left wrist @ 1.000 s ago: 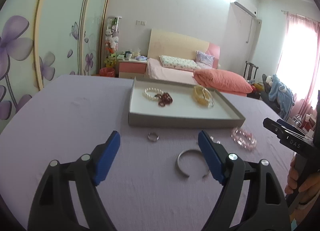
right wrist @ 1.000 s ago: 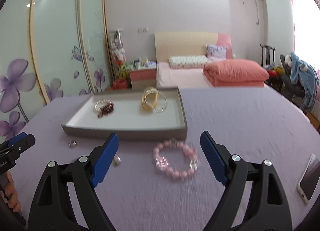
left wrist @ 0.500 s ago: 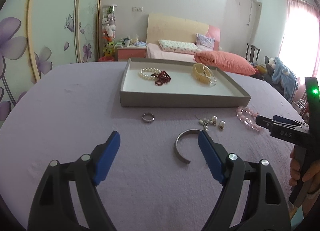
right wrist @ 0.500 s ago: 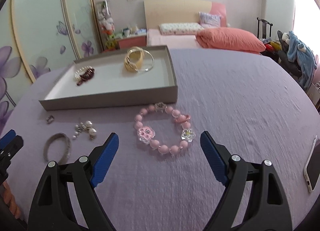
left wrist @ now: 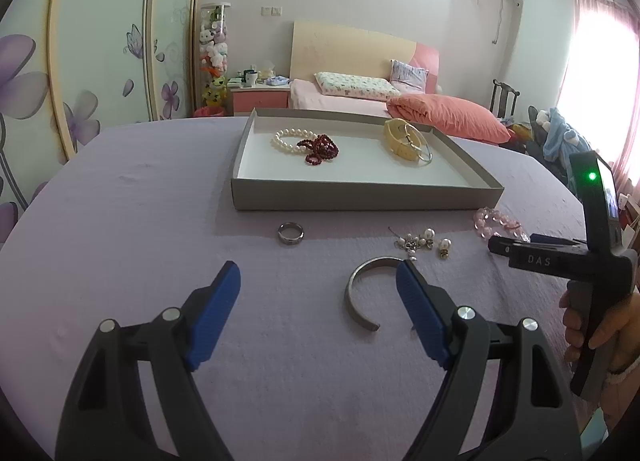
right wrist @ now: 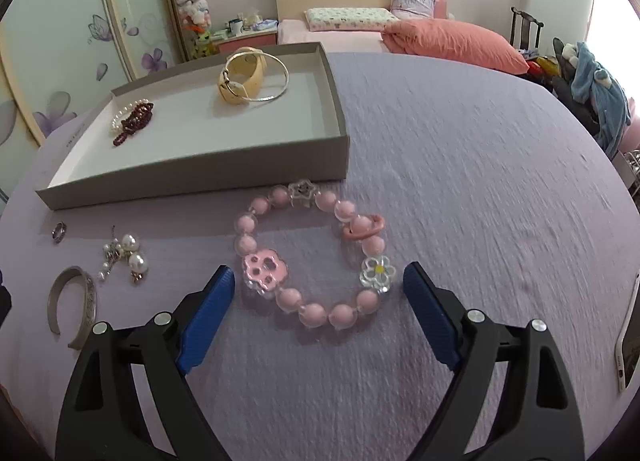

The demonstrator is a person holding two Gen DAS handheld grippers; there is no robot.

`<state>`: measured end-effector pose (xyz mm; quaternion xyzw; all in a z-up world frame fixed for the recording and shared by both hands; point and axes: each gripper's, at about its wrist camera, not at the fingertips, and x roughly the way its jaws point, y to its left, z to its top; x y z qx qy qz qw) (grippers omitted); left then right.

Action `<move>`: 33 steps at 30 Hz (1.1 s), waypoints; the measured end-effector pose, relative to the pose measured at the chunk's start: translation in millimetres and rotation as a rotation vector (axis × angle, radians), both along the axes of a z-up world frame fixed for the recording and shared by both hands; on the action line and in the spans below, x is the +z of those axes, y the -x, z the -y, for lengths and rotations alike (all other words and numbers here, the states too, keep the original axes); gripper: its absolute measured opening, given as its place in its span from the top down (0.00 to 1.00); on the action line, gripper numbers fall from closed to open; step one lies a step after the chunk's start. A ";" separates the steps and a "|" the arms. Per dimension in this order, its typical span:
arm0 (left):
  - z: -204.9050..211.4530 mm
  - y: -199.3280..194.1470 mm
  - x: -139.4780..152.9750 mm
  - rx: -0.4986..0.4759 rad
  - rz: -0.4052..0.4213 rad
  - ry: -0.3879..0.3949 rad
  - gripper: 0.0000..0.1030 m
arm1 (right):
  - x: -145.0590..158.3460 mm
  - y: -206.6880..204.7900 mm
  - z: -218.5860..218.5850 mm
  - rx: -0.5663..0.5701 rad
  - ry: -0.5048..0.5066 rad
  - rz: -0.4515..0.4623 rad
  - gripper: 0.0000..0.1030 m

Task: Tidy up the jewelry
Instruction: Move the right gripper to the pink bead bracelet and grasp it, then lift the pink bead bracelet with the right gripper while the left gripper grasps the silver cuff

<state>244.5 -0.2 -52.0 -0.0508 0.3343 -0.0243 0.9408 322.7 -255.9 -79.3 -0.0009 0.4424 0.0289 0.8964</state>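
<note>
While my left tongs (left wrist: 318,281) hang spread above the silver cuff (left wrist: 362,293), I hold my right tongs (right wrist: 318,285) spread around the pink bead bracelet (right wrist: 316,253) on the lilac surface (right wrist: 460,181), ready to pinch it for the tray (right wrist: 192,165).

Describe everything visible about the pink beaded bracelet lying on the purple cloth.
The pink beaded bracelet is a closed loop of glossy round pink beads, plastic by the look, strung with charms: a clear star, a pink ringed planet, a white daisy, a pink paw. It lies flat on the purple cloth, just in front of the grey tray, whether touching cannot be told. The open right gripper brackets its near half without contact.
</note>
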 end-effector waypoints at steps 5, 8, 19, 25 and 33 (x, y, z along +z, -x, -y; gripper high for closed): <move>-0.3 -4.3 -1.8 0.002 -0.014 0.008 0.24 | 0.9 -3.0 0.5 -0.008 0.014 0.002 0.21; 0.5 -4.7 -3.2 0.003 -0.020 0.012 0.24 | 2.9 -4.1 1.6 -0.009 0.015 0.009 0.30; 1.2 -7.8 -6.1 -0.006 -0.032 0.016 0.24 | 13.6 -8.6 15.4 -0.030 -0.087 0.041 0.21; 2.3 -10.2 -8.3 -0.010 -0.044 0.014 0.24 | 6.7 -21.8 20.1 -0.073 -0.030 0.021 0.46; 9.0 -14.3 -11.1 -0.037 -0.062 -0.001 0.24 | 6.6 -17.4 20.5 -0.058 0.002 0.030 0.78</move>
